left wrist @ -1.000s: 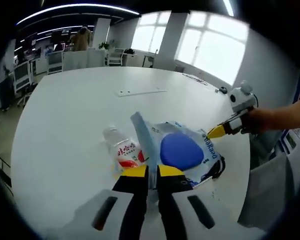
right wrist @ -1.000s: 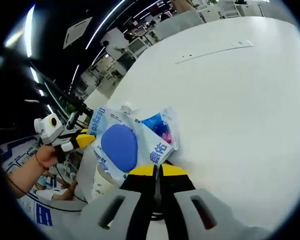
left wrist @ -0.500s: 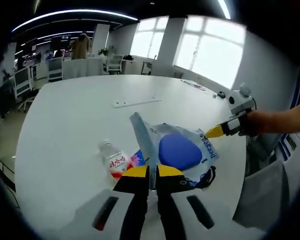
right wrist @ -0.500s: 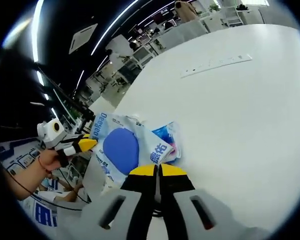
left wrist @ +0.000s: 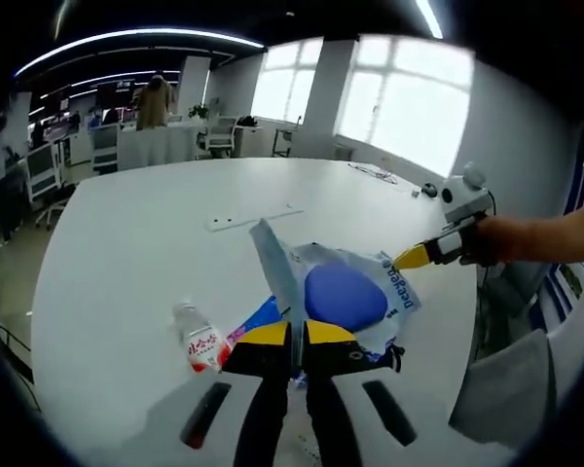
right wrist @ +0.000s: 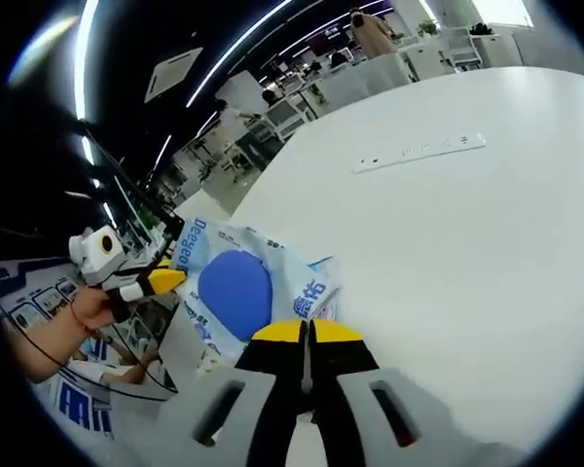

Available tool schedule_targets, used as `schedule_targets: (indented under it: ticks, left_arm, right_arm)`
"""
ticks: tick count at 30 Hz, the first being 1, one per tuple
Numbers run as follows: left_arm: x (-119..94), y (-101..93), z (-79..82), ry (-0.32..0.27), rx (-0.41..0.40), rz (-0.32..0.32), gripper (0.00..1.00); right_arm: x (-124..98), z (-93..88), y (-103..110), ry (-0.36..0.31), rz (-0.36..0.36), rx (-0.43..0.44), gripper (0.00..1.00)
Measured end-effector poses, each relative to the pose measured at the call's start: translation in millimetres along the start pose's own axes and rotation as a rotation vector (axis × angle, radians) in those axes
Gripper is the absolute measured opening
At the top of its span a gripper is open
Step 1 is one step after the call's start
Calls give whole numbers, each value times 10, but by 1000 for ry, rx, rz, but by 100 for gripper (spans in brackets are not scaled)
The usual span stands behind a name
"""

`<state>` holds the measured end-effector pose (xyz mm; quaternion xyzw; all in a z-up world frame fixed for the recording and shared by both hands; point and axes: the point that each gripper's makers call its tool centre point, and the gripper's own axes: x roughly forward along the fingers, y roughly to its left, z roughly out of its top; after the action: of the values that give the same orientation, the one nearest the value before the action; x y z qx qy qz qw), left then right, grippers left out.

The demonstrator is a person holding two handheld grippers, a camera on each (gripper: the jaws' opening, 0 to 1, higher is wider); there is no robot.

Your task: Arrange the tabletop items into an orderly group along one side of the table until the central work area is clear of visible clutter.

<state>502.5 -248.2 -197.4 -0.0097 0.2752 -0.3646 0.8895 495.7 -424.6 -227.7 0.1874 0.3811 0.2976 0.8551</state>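
Observation:
A white and blue plastic bag point(left wrist: 346, 292) with a round blue patch is stretched between both grippers above the white table point(left wrist: 127, 243). My left gripper point(left wrist: 292, 336) is shut on the bag's near edge. The right gripper point(left wrist: 409, 258), held by a hand, pinches the far right edge. A small bottle point(left wrist: 202, 342) with a red label lies on its side to the left of the bag. A blue packet point(left wrist: 263, 311) peeks out beneath it. In the right gripper view, my right gripper point(right wrist: 307, 331) is shut on the bag point(right wrist: 236, 287), and the left gripper point(right wrist: 165, 279) grips the opposite edge.
A flat white power strip point(left wrist: 253, 218) lies further out on the table point(right wrist: 448, 243) and also appears in the right gripper view point(right wrist: 423, 153). Office desks, chairs and a standing person point(left wrist: 156, 97) are beyond the far edge. Windows line the right wall.
Both grippers have kept their hold on the bag, which looks raised a little. The bottle now lies farther left of the bag and lower in the left gripper view.

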Motion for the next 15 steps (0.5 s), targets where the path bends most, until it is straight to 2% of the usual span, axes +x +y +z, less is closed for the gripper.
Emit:
schedule_targets:
  ticks: [7,15]
  left_arm:
    - [126,-160,173,-16,14,8,0]
    - [282,-363,340,-39,19,-2,0]
  right_arm:
    - [-158,190,-110,-11,-1,-43,0]
    - [-357,330,-220,-24,-16,-74,0]
